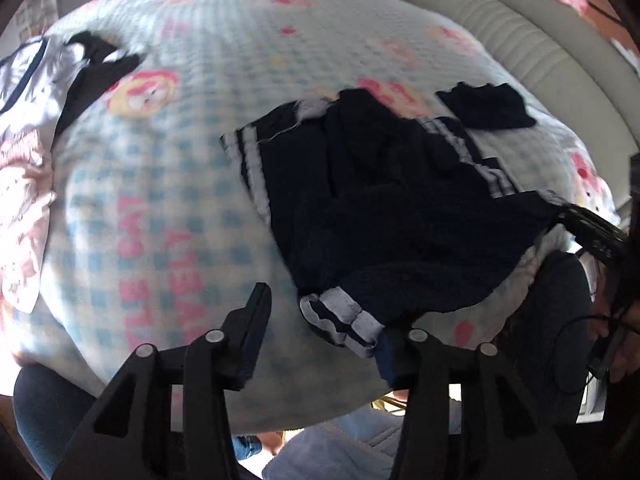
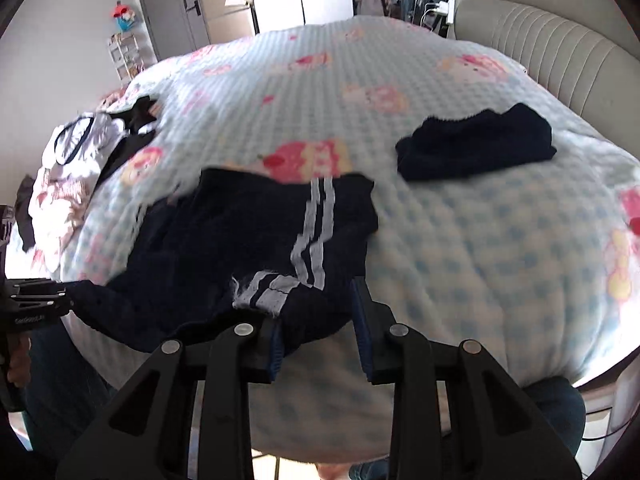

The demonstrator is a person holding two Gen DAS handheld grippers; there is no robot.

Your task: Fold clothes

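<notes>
Grippers both spread: our left gripper (image 1: pixel 332 328) and right gripper (image 2: pixel 318 312) straddle near-edge hems of the dark navy shorts with white side stripes (image 1: pixel 380 200), crumpled on the blue-checked cartoon-print bed cover (image 1: pixel 168 184). Small folded navy garment (image 2: pixel 476 148) lies beyond.

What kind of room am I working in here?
Most likely a bedroom: clothes lie on a bed under a cartoon-print checked blanket, with a padded headboard at its far right and a tall cabinet against the back wall.
</notes>
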